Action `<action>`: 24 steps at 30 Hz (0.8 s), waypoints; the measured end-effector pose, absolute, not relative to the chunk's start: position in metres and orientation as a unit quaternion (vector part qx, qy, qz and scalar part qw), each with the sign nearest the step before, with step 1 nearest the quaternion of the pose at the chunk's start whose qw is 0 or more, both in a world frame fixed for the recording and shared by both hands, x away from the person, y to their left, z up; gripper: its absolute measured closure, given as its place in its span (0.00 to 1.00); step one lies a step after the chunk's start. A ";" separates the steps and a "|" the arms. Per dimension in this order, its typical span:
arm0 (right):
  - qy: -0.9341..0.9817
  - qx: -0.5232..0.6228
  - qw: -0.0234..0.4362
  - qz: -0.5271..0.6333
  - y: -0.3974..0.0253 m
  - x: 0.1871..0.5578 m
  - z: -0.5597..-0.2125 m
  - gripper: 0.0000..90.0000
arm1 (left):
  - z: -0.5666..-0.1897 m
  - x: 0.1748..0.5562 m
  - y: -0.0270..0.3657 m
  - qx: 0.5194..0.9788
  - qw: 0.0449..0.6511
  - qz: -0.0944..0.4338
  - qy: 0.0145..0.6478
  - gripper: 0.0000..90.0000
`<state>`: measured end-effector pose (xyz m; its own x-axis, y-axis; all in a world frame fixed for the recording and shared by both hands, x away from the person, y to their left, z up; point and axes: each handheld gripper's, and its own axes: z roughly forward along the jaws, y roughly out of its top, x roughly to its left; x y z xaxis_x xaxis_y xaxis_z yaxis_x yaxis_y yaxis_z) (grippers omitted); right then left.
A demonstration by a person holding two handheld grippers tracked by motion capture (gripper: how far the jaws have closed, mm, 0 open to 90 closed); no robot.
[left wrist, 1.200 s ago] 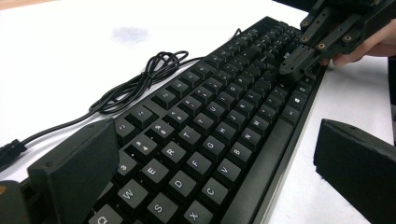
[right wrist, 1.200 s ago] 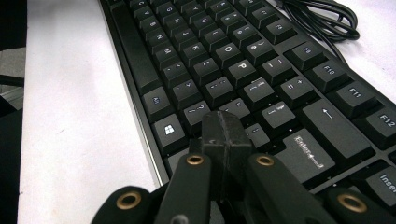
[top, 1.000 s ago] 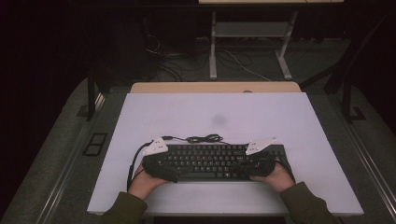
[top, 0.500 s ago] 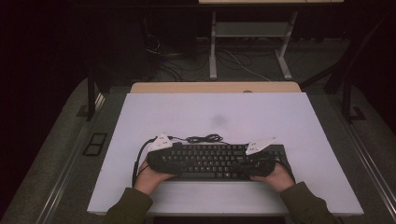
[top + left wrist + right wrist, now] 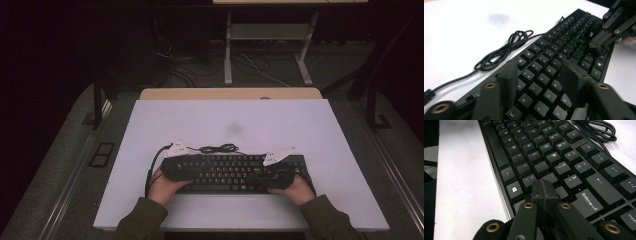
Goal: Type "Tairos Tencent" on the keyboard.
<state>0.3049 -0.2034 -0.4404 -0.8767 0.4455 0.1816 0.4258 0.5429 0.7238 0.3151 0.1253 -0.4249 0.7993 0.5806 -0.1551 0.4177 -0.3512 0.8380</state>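
Note:
A black keyboard (image 5: 227, 172) lies along the near part of the white table top (image 5: 280, 125), its cable coiled in a loop (image 5: 219, 148) just behind it. My left gripper (image 5: 540, 75) is open, its two jaws spread over the letter keys (image 5: 541, 80) at the keyboard's left half (image 5: 172, 162). My right gripper (image 5: 543, 191) is shut, jaws pressed together with nothing between them, its tip just over the keys near the Enter key (image 5: 589, 201) at the right end (image 5: 274, 176). It also appears far off in the left gripper view (image 5: 607, 30).
A grey smudge (image 5: 234, 128) marks the middle of the table. A wooden strip (image 5: 230, 93) runs along the far edge. Beyond it, a desk frame (image 5: 227, 50) and floor cables (image 5: 185, 70) stand in the dark. Both hands rest at the keyboard's ends.
My left gripper has shifted a little to the right and away from me over the keyboard's left end. The right gripper and the keyboard have hardly moved.

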 end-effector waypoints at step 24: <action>0.877 0.248 0.009 0.411 -0.204 0.305 -0.441 0.99 | -0.433 0.325 0.111 0.849 0.421 0.064 0.311 0.99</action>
<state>0.3053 -0.2039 -0.4409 -0.8765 0.4432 0.1878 0.4279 0.5389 0.7255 0.3250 0.1105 -0.4331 0.7985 0.5820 -0.1540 0.4747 -0.4513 0.7557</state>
